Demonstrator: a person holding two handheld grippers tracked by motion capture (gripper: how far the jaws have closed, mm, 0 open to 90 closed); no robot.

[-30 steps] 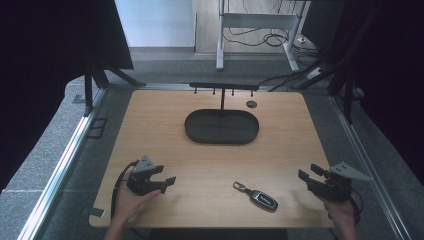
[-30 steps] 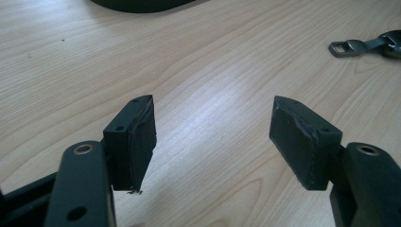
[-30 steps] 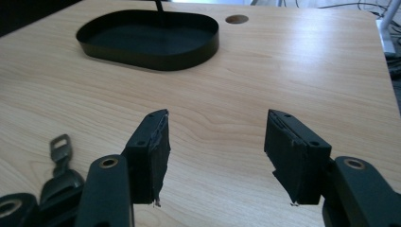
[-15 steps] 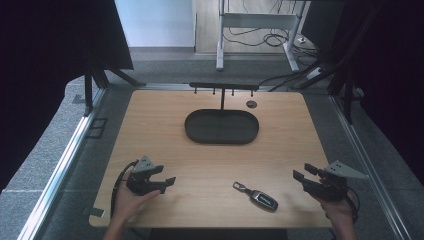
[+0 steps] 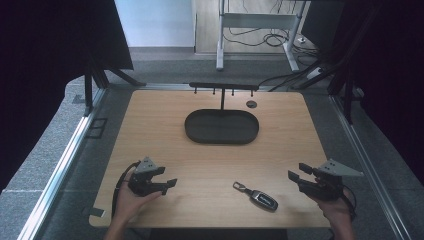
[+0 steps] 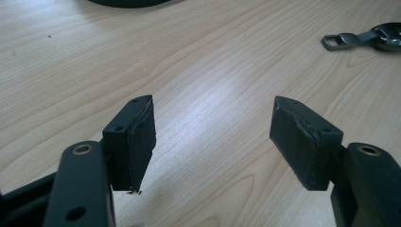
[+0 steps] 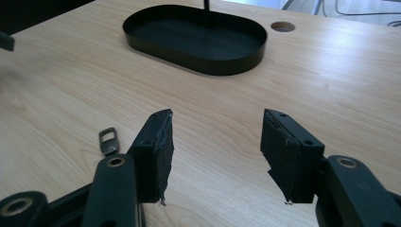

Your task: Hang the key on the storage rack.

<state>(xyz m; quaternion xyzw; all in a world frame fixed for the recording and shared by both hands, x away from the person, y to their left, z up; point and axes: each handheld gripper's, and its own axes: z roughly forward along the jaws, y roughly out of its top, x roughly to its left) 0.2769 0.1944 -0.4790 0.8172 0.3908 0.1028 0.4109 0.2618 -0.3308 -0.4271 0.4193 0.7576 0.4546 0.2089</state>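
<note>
The right gripper (image 5: 295,177) nears the car key (image 5: 263,199), jaws apart and empty, just closing a little. The left gripper (image 5: 169,184) waits, wide and empty. Next, the right one likely must grab the key.

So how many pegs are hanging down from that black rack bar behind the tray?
4 along the rack bar: one near its left end, two flanking the centre post, one toward the right; small, so another could be missed.

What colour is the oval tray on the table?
Black; the tray shows best in the right gripper view.
</note>
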